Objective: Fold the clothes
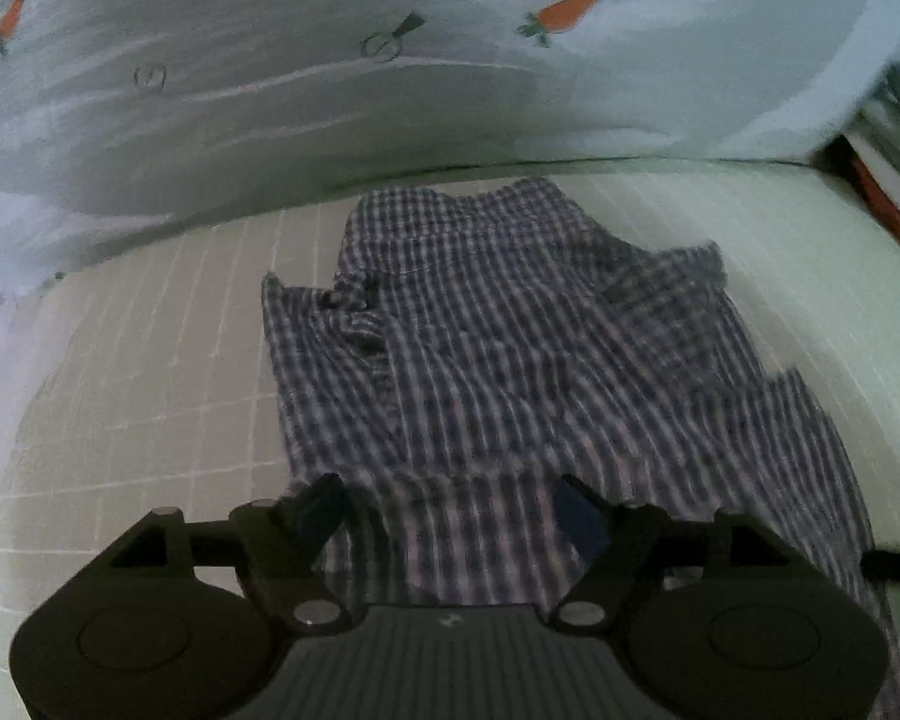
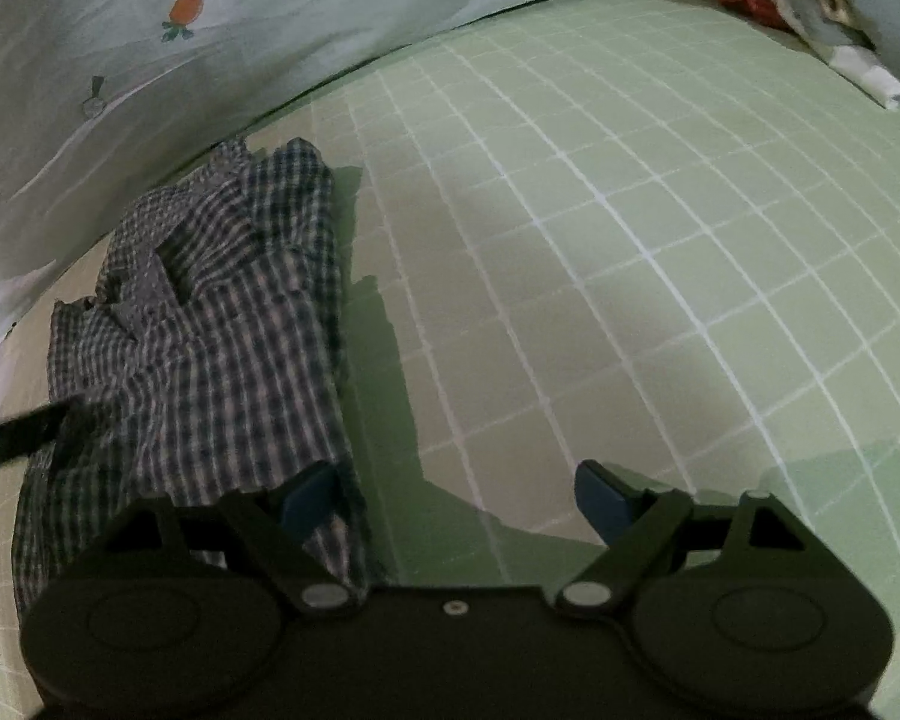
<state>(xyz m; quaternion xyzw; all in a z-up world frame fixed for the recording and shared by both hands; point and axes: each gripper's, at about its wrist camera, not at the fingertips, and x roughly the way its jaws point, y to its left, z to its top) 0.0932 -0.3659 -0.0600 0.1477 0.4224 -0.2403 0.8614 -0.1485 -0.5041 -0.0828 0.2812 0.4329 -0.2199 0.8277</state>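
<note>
The shirt lies on the mat, far edge near the bedding behind it. The left gripper sits over its near hem; the right gripper straddles its right edge

Left wrist view: checked shirt lies crumpled on a pale green sheet with a white grid, collar end away from the camera, near hem running under the left gripper. Jaws spread wide, shirt fabric between them; can't tell if the fingers touch the cloth. Sleeve or side panel sticks out on the right. Behind the shirt, a light blue blanket with orange carrot prints is bunched along the sheet's far edge. Far right corner: some folded items, one orange-red, blurred. Thin dark object at the right edge, just beside the shirt.
</note>
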